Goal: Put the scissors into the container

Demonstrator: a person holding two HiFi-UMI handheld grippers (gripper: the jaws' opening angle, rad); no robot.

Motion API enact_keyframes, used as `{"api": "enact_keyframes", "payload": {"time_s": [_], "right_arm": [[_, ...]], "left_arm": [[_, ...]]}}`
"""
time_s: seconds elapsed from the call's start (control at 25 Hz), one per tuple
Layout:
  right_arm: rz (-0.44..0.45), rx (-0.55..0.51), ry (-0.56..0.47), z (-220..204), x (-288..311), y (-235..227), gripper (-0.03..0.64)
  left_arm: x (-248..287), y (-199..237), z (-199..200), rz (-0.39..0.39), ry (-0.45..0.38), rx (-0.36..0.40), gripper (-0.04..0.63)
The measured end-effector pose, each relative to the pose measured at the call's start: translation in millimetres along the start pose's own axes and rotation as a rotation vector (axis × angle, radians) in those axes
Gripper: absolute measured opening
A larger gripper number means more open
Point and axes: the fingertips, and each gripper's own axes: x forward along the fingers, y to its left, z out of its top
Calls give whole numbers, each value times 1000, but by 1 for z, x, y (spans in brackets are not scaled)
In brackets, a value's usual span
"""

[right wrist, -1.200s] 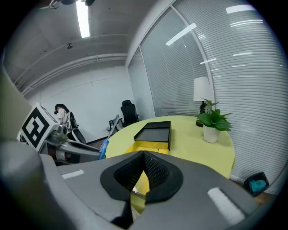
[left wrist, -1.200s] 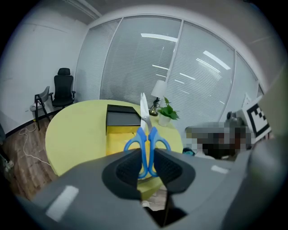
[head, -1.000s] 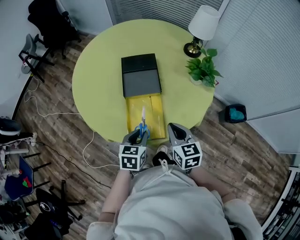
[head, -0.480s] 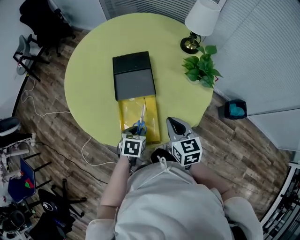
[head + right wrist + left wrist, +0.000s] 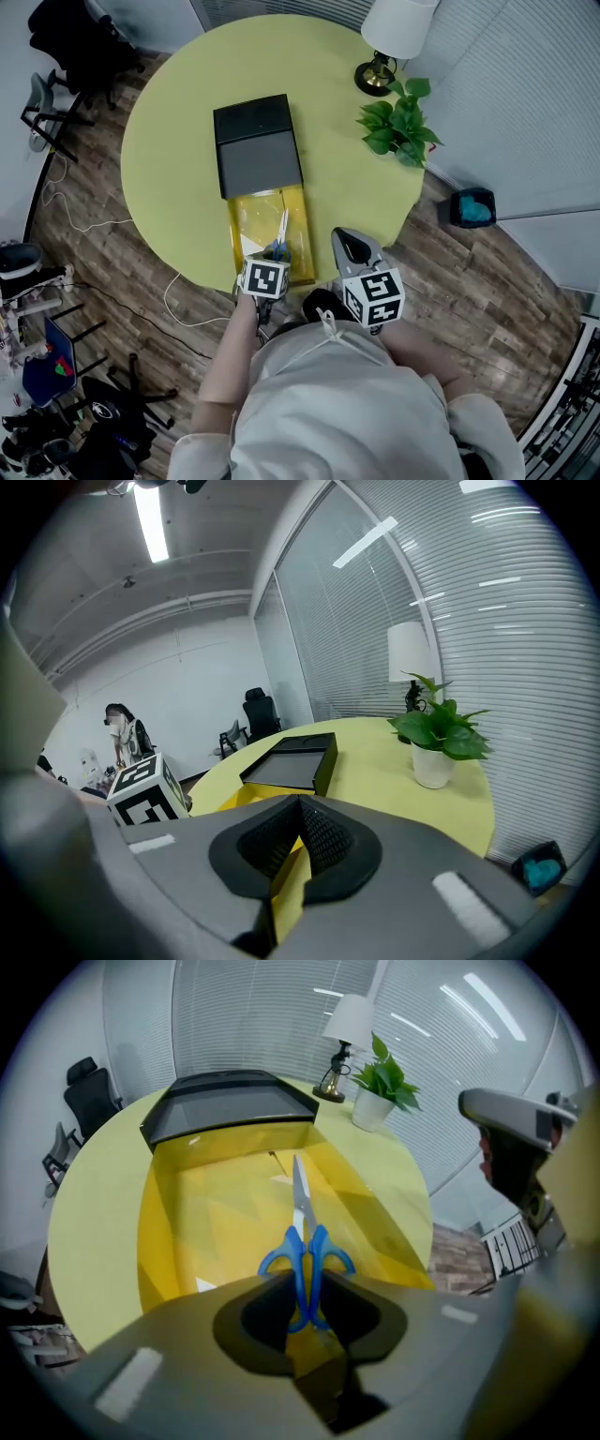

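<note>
Scissors with blue handles point their closed blades away from me over the open yellow container, which sits at the near edge of the round table. My left gripper is shut on the handles, and in the left gripper view both pads press them from the sides. The container's yellow floor lies right beneath the blades. To the right, beside the container and over the table's rim, my right gripper is shut with nothing in it, its pads meeting.
A black lid lies just beyond the container. A lamp and a potted plant stand at the table's far right. A blue bin, cables and chairs are on the wooden floor. A person stands far off.
My left gripper has carried the scissors forward, from in front of the table to over the container's near end. The right gripper has barely moved.
</note>
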Motion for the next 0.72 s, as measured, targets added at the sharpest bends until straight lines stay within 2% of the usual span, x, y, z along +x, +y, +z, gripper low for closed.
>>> {"api": "enact_keyframes", "payload": {"time_s": [0.2,0.36,0.48,0.64,0.72], "right_arm": [[-14,9,10,-9,-4,-5,1],[-16,14,10,-12,-8,-1,1],[-24,19,11,-16,-12,0,2],[-43,33,19,-22,-18,-1,1],[-49,37,23,-25,-20,-1,1]], "left_arm": [[5,2,-1,5,43,3,84],[6,3,-4,-20,45,-36,86],[6,2,-4,-26,43,-33,94],[4,-4,-3,-43,16,-28,195],[1,-4,1,-37,-18,-35,223]]}}
